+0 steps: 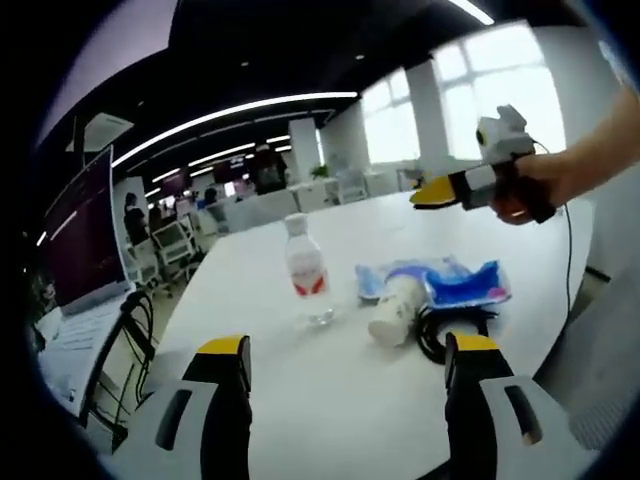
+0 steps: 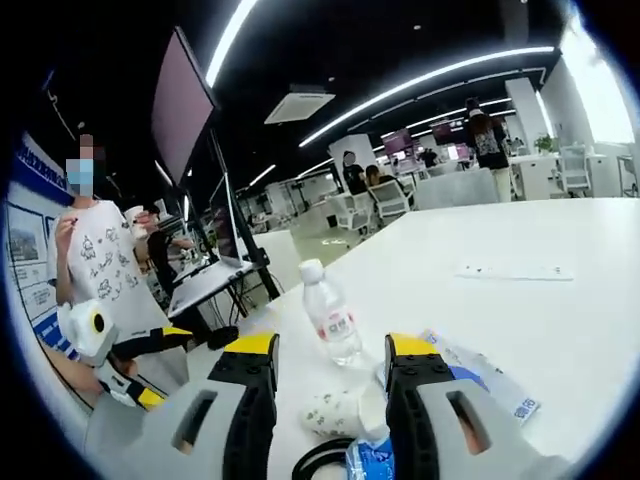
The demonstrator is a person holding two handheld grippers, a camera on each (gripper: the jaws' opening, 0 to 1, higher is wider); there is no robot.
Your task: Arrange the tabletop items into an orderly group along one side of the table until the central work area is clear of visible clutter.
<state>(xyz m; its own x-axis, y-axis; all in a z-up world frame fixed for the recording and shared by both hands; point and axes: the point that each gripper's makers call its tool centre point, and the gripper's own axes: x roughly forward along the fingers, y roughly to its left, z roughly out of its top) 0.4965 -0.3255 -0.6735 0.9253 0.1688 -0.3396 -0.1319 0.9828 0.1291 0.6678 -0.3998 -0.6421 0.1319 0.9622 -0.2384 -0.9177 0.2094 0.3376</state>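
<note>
Landmark: water bottle (image 1: 305, 270), upright on white surface (image 1: 330, 410).

- Left gripper (image 1: 345, 400): fingers spread, pinching nothing, low over near edge; bottle ahead, just left of centreline.
- Paper cup (image 1: 395, 310): on side, right of bottle, long axis toward gripper.
- Black cable (image 1: 440, 335): touching cup.
- Blue pouch (image 1: 445, 283): flat, behind cup.
- Right gripper (image 2: 330, 400): fingers spread, empty, cup (image 2: 335, 410) between tips; judged nearer.
- Power strip (image 2: 515, 272): well beyond bottle (image 2: 330, 315).

Bright ceiling strips (image 2: 420, 78) and blown-out windows (image 1: 500, 85) ahead of my tongs; edges bend, everything slightly soft.
</note>
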